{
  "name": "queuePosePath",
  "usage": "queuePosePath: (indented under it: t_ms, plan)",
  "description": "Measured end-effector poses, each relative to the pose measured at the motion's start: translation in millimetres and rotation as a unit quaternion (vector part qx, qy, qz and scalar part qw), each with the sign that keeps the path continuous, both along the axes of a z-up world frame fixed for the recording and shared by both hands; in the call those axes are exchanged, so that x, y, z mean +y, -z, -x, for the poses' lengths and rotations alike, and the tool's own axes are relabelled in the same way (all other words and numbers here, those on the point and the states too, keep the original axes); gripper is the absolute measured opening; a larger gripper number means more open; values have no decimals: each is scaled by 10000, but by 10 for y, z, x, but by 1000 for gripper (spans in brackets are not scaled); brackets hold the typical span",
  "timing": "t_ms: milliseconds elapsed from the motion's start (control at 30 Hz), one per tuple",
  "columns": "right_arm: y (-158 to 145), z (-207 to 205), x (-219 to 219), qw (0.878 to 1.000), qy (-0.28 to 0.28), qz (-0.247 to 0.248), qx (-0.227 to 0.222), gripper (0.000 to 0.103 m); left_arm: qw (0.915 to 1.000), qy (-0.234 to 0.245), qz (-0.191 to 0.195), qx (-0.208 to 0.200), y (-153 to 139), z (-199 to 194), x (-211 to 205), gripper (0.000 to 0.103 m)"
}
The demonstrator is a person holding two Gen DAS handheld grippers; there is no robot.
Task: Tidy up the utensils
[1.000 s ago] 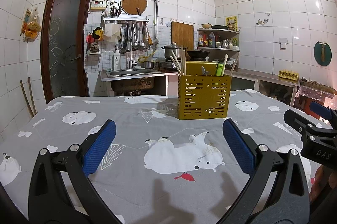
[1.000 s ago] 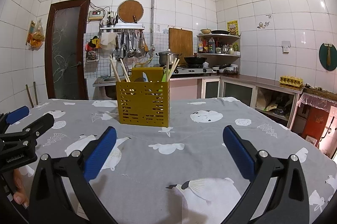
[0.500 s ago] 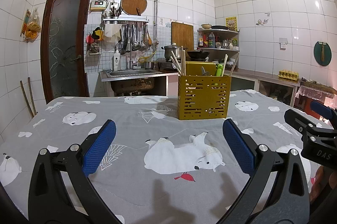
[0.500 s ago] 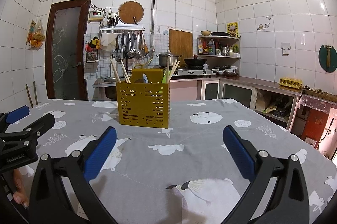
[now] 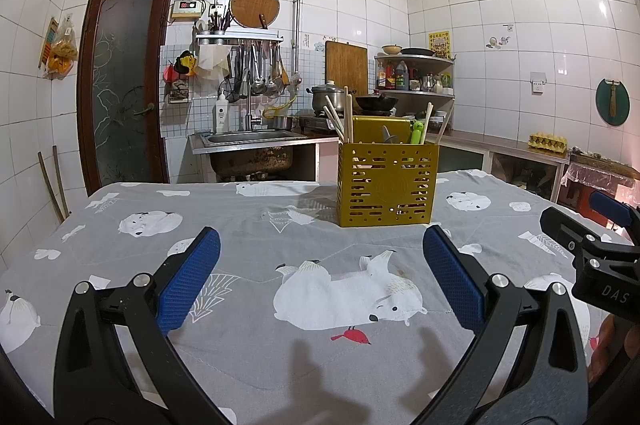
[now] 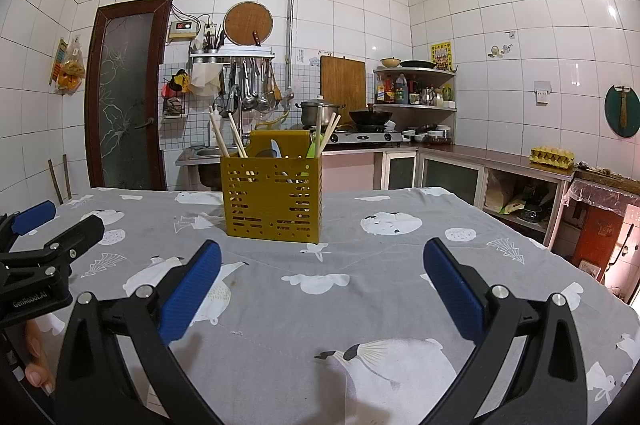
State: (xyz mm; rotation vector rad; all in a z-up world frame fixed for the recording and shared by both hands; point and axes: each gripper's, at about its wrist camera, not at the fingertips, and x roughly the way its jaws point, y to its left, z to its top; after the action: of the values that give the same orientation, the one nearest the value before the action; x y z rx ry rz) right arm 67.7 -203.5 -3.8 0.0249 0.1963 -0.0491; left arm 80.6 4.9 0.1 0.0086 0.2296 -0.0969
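Observation:
A mustard-yellow slotted utensil holder stands upright on the table, well beyond both grippers. Wooden chopsticks, a green-handled utensil and a pale spoon stick out of its top. My left gripper hovers open over the cloth, nothing between its blue pads. My right gripper is open and empty too, right of the left one. Each appears at the edge of the other's view.
The table wears a grey cloth printed with white bears. Behind it are a steel sink, hanging ladles, a stove with pot and wok, a corner shelf of bottles and a brown door. A person's fingers show at lower left.

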Motion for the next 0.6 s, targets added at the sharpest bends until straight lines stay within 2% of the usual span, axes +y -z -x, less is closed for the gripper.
queuePosePath:
  t_ms: [600]
  plan:
    - [2,-4,-1,10000,5,-2,1,99,10000,0,2,-7,0,1,8,98]
